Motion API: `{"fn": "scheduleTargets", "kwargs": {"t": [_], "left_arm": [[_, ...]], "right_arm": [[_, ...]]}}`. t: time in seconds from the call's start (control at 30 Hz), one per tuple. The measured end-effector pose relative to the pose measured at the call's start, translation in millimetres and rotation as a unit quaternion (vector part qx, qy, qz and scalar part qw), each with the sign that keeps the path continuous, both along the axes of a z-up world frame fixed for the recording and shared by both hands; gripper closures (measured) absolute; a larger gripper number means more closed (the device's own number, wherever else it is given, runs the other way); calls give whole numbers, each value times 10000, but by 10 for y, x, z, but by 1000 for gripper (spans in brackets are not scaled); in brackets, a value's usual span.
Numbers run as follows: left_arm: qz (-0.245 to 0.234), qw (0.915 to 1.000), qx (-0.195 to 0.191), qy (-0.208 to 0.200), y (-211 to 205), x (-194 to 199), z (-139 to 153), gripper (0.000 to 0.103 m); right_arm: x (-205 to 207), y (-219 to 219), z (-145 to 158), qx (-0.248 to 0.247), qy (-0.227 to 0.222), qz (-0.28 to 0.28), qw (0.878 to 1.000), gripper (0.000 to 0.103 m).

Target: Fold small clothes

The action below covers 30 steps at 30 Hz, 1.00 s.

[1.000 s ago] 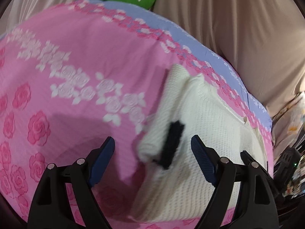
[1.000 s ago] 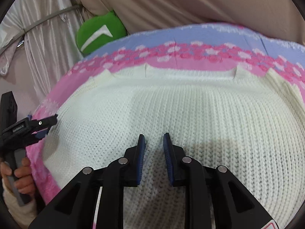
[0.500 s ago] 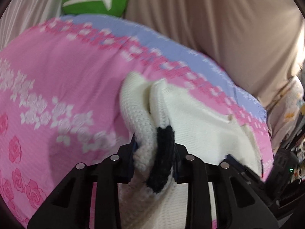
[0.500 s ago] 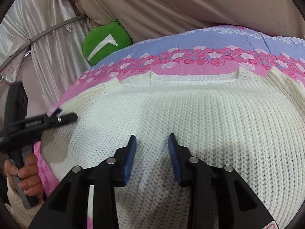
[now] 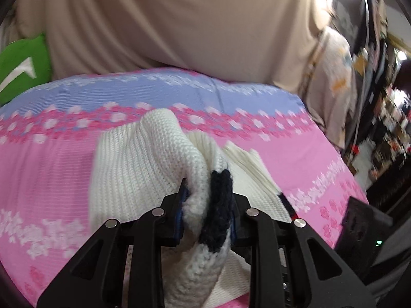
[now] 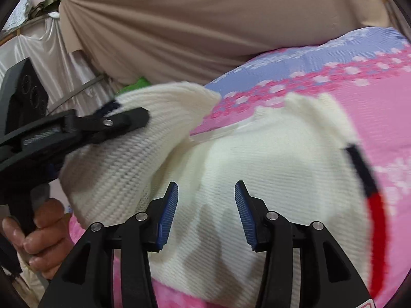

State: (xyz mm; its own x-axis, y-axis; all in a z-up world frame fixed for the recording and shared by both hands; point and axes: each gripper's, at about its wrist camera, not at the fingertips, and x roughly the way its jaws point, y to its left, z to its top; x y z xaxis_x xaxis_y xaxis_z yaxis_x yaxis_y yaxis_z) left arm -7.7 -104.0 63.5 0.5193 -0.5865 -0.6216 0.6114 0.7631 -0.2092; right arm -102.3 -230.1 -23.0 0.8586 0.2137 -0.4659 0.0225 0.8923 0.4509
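Clamped tight, the left gripper's (image 5: 206,205) jaws pinch a bunched fold of the white knit sweater (image 6: 269,169) at its dark cuff (image 5: 218,200), with the sleeve lifted off the bedspread (image 5: 295,154); the right gripper (image 6: 206,210) hangs just above the sweater's body with its jaws parted wide and nothing between them. The sweater lies across the pink part of the bedspread, short of the lilac band along the far edge, and a dark and red trim strip (image 6: 370,187) shows on its right side; the lifted sleeve drapes over toward the middle of the body.

The step in hand looks like folding the left sleeve inward. To do it well, carry the cuff low and level across the chest so the knit does not twist; let the right gripper press the body flat near the shoulder to act as a hinge; release only once the sleeve lies straight and inside the side edge. Beyond the bed hang a beige curtain (image 5: 179,25) and a green cushion (image 5: 23,69).
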Motion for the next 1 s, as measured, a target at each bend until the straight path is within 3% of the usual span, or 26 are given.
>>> {"fn": "scheduleTargets", "kwargs": {"t": [0.2, 0.3, 0.43, 0.57, 0.6, 0.63, 0.7, 0.8, 0.83, 0.9, 0.93, 1.0], "left_arm": [[-232, 9971, 655, 305, -639, 5, -523, 79], [-153, 9965, 816, 82, -688, -74, -547, 79], [-40, 9977, 628, 252, -557, -39, -464, 78], [177, 9992, 277, 213, -325, -66, -241, 78], [221, 9994, 216, 174, -284, -71, -180, 78], [268, 9995, 155, 111, -229, -87, -107, 78], [327, 9994, 67, -36, -143, -131, 31, 79], [363, 9992, -24, -150, -71, -181, 148, 79], [335, 9993, -38, -163, -76, -191, 159, 79], [246, 9996, 15, -115, -154, -182, 110, 79], [195, 9998, 58, -72, -192, -173, 71, 79], [81, 9997, 196, 86, -315, -148, -86, 79]], "right_arm": [[-339, -434, -106, 230, 88, -513, 9984, 53], [-367, -566, -33, 160, 24, -653, 9977, 53], [-177, -799, 199, -290, -134, -925, 9952, 53], [391, -866, 155, -675, 435, -683, 9944, 53], [533, -837, 81, -767, 717, -569, 9928, 62], [670, -818, -11, -802, 964, -351, 9915, 92], [683, -794, -49, -604, 900, -183, 9939, 95], [471, -905, 94, -303, 306, -351, 9985, 96], [454, -979, 72, -182, 347, -453, 9982, 96], [580, -1114, -196, 36, 959, -470, 9943, 95], [595, -1155, -280, 215, 1018, -375, 9939, 96], [529, -1147, -124, 170, 944, -467, 9943, 92]]}}
